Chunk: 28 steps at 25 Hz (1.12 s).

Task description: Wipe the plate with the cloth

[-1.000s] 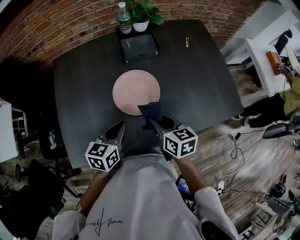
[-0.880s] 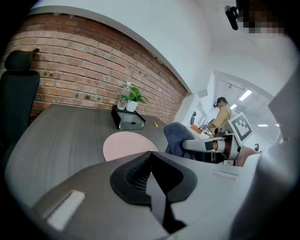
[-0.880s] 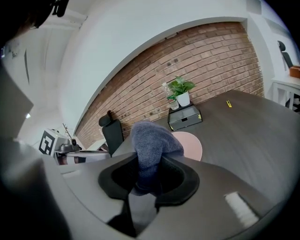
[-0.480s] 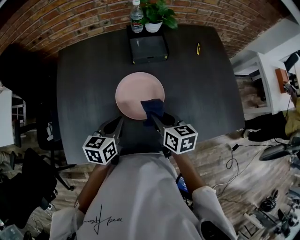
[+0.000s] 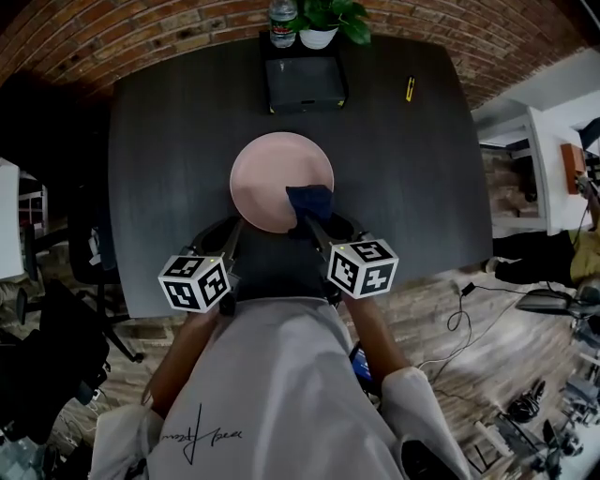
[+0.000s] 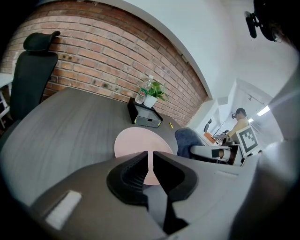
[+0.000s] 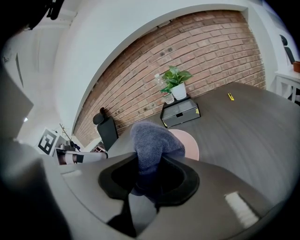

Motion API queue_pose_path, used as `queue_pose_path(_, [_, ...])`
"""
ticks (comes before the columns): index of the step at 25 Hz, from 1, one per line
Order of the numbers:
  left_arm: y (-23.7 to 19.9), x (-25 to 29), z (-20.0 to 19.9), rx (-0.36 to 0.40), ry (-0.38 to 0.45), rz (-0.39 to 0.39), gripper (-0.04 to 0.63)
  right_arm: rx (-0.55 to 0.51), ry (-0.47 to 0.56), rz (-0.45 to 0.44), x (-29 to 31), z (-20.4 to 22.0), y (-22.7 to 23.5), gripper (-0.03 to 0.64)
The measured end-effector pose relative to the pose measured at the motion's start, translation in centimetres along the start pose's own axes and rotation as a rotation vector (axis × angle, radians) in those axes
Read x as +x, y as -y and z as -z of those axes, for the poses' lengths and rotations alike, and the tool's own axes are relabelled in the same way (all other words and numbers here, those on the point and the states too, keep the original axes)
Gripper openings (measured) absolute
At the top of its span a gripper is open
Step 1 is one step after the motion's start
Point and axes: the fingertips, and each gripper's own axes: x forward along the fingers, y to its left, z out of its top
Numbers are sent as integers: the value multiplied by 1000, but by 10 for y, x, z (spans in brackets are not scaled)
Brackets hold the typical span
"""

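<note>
A round pink plate (image 5: 277, 173) lies on the dark table (image 5: 169, 141). My right gripper (image 5: 307, 221) is shut on a bunched blue cloth (image 5: 310, 201), which hangs over the plate's near right rim. In the right gripper view the cloth (image 7: 151, 143) bulges up between the jaws of that gripper (image 7: 150, 164) and hides part of the plate (image 7: 191, 144). My left gripper (image 5: 234, 232) sits at the plate's near left edge. Its jaws are opening, with a narrow slit and nothing between them; in the left gripper view (image 6: 150, 158) the plate (image 6: 136, 143) shows through the slit.
At the table's far edge stand a black box (image 5: 305, 82), a potted plant (image 5: 323, 28) and a water bottle (image 5: 283, 21). A yellow pen (image 5: 410, 88) lies to their right. A black office chair (image 5: 56, 347) stands by the table's left side.
Both grippers have moved forward toward the plate. The cloth now reaches further over the plate's near right rim.
</note>
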Motion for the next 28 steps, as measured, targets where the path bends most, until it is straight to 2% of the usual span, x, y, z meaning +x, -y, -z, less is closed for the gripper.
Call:
queue_pose_path(14, [-36,26,17,-18,-116,-37,84,-17,-49,20,31,-3,10,107])
queue_pose_path(23, [-55,37,20,-57,-134,-60,86,-78,-121,45,52,8,10,106])
queue_pose_path(28, [-58,48,28,-61,-170,-56,97,-63,-120,96,57,4,23,106])
